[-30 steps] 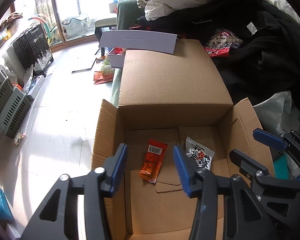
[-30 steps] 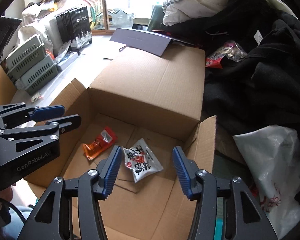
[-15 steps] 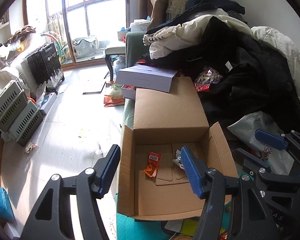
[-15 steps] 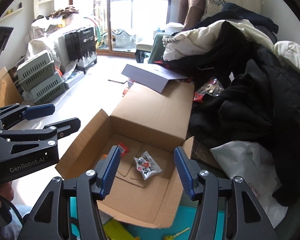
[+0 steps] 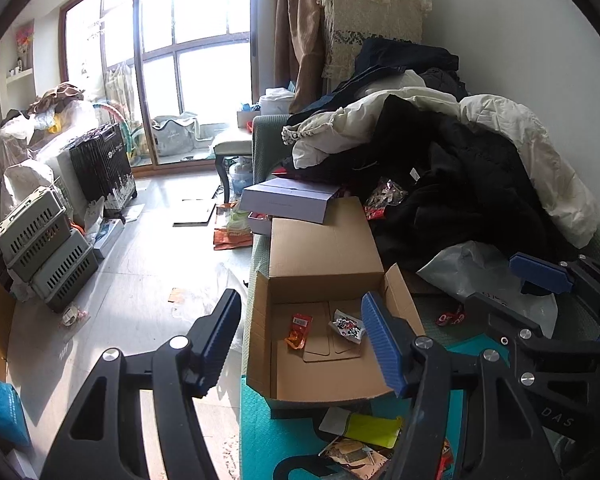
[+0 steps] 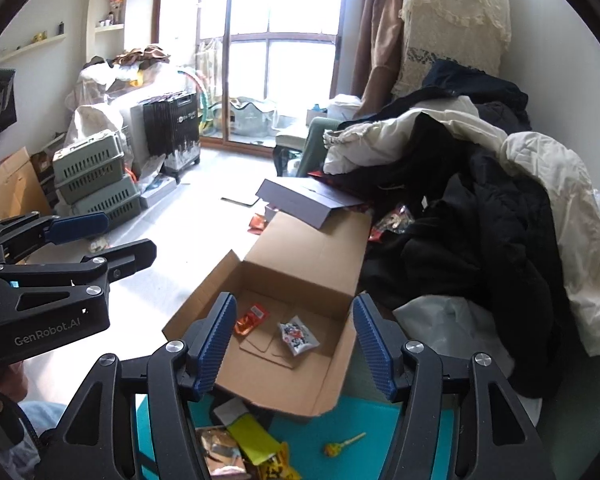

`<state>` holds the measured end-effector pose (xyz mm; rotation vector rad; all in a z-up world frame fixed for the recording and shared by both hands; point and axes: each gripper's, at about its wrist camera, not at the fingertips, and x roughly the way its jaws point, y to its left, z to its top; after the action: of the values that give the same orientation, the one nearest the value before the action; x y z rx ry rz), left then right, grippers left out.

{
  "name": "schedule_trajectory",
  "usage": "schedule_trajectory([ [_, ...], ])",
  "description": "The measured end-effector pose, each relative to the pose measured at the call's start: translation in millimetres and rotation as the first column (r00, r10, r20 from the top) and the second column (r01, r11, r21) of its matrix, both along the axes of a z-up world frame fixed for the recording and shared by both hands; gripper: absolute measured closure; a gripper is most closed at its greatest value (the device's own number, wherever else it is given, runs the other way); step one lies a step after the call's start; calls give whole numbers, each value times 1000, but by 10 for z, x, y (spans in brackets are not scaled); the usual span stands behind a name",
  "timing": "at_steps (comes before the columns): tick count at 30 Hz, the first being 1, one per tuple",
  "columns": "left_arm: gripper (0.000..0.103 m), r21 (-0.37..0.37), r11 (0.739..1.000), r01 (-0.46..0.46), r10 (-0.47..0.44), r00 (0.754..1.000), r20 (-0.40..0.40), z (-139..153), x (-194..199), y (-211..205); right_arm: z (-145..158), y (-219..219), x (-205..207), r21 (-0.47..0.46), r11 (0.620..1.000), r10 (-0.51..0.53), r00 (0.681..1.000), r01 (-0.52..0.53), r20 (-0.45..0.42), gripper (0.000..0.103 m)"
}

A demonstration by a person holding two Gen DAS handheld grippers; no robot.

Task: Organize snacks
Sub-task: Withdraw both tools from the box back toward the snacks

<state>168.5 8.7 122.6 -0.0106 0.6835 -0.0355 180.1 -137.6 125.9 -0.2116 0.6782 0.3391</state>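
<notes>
Cluttered living room; open brown cardboard box (image 5: 320, 376) holds orange foil snack packet (image 5: 297, 331) and white printed snack packet (image 5: 348, 326). Left tool (image 5: 300, 344) released, empty; right tool (image 6: 292, 344) opening, empty. Packets probably light, crinkly, slippery: pinch an edge seam.

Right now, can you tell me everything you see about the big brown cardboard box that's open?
The big brown cardboard box is plain corrugated card, open on top, its long lid flap folded back. A pale purple flat box rests on that flap's far end. Inside lie an orange snack packet and a white snack packet, apart. Its near end sits on a teal mat; dark clothes crowd beside it.
</notes>
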Motion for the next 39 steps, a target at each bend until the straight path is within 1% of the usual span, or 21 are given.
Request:
schedule_trajectory([
  [4,41,-9,1000,19,-19,1000,5,43,-232,-20,35,-25,-232,5,1000,3,1000,-3,7,40],
  [10,41,3,999,43,-43,999,5,-18,-545,-110,19,-83,-543,16,1000,-1,1000,1,3,40],
  [13,41,4,998,55,-55,998,2,-70,-709,-168,-36,-100,-688,11,1000,2,1000,-2,2,39],
  [16,41,-3,998,68,-68,998,-19,-161,-822,-201,-138,-116,-799,7,1000,3,1000,-3,-11,39],
  [22,41,0,996,91,-91,994,-62,-421,-1027,-272,-441,-192,-992,18,1000,9,998,-8,-66,39],
  [26,41,-7,995,99,-99,990,-98,-619,-1125,-318,-667,-216,-1096,7,1000,12,996,-11,-94,39],
  [33,41,-57,993,107,-115,975,-188,-1049,-1199,-362,-1114,-294,-1218,23,1000,13,982,-8,-186,39],
  [37,41,-100,991,95,-117,963,-244,-1317,-1212,-370,-1391,-373,-1246,41,999,4,970,6,-242,39],
  [39,41,-109,991,83,-110,957,-268,-1443,-1207,-367,-1528,-406,-1261,42,999,1,964,10,-266,39],
])
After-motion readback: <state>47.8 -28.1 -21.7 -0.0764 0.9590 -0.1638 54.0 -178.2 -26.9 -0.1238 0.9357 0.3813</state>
